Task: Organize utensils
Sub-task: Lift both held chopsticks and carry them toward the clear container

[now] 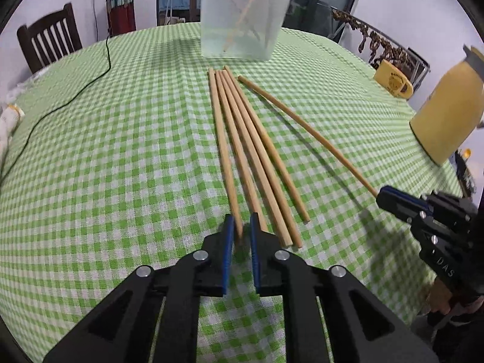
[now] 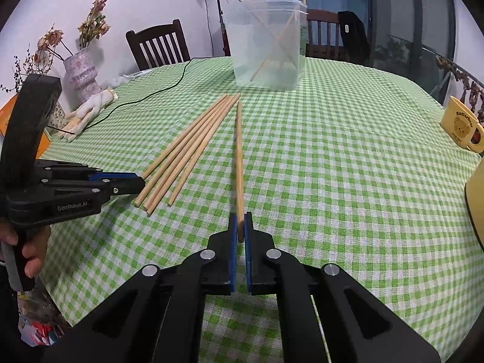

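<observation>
My right gripper is clamped on the near end of a single chopstick, which points away from me toward the far side of the counter, covered in a green checked cloth. My left gripper has its blue pads a narrow gap apart around the near end of the leftmost stick in a row of four chopsticks; whether the pads press on it I cannot tell. The four lie side by side on the cloth, fanning slightly toward me, just beside the held stick. Beyond their far tips stands a clear plastic container with several chopsticks leaning crossed inside. To the right are a yellow mug and a yellow bottle; to the left, a black cable, a white glove and a vase of dried flowers.
</observation>
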`<action>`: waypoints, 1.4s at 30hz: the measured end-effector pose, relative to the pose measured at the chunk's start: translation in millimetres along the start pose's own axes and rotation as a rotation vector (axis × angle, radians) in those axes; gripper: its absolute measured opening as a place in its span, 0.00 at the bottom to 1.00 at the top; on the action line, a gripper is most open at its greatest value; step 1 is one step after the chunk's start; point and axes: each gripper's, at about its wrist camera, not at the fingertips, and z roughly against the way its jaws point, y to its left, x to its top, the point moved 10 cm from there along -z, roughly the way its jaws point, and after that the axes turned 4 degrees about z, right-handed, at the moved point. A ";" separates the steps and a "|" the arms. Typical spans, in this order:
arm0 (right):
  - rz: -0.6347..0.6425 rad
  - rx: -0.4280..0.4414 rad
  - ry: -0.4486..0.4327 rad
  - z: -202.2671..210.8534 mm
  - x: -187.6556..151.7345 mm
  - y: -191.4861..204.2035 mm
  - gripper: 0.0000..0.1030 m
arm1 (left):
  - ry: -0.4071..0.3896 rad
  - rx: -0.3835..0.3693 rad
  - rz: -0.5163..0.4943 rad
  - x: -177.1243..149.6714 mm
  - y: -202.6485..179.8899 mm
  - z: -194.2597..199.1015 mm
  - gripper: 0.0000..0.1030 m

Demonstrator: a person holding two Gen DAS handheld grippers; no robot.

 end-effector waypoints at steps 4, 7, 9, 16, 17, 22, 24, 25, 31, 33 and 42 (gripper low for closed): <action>0.006 0.006 0.007 -2.5 -1.9 5.2 0.04 | -0.011 0.002 0.008 -0.5 3.0 1.3 0.02; 0.009 0.008 0.007 -2.7 -1.5 7.4 0.04 | -0.031 0.023 0.005 -1.4 1.5 2.2 0.02; 0.015 0.006 0.005 -1.4 -0.8 8.1 0.04 | -0.038 0.038 0.024 -1.4 4.2 3.7 0.01; 0.026 -0.008 -0.019 10.2 4.7 4.0 0.04 | -0.121 0.078 0.053 3.3 19.4 31.5 0.01; 0.029 -0.009 -0.023 11.6 5.9 4.4 0.04 | -0.131 0.083 0.054 4.8 20.6 36.1 0.01; 0.052 -0.013 -0.037 18.7 8.3 9.7 0.04 | -0.189 0.101 0.038 12.7 23.2 61.2 0.01; 0.054 -0.015 -0.038 20.3 8.6 11.3 0.04 | -0.203 0.101 0.036 13.6 22.9 69.0 0.01; 0.053 -0.017 -0.042 22.1 9.2 10.7 0.04 | -0.212 0.101 0.038 14.3 22.8 72.9 0.01; 0.072 -0.035 -0.098 41.4 24.3 13.5 0.04 | -0.260 0.099 0.017 18.7 12.6 96.7 0.01; 0.080 -0.043 -0.122 50.4 31.4 13.1 0.04 | -0.279 0.097 0.005 21.4 5.3 105.4 0.01; 0.140 -0.093 -0.222 87.4 67.2 16.4 0.04 | -0.388 0.098 -0.039 37.3 -11.1 160.5 0.01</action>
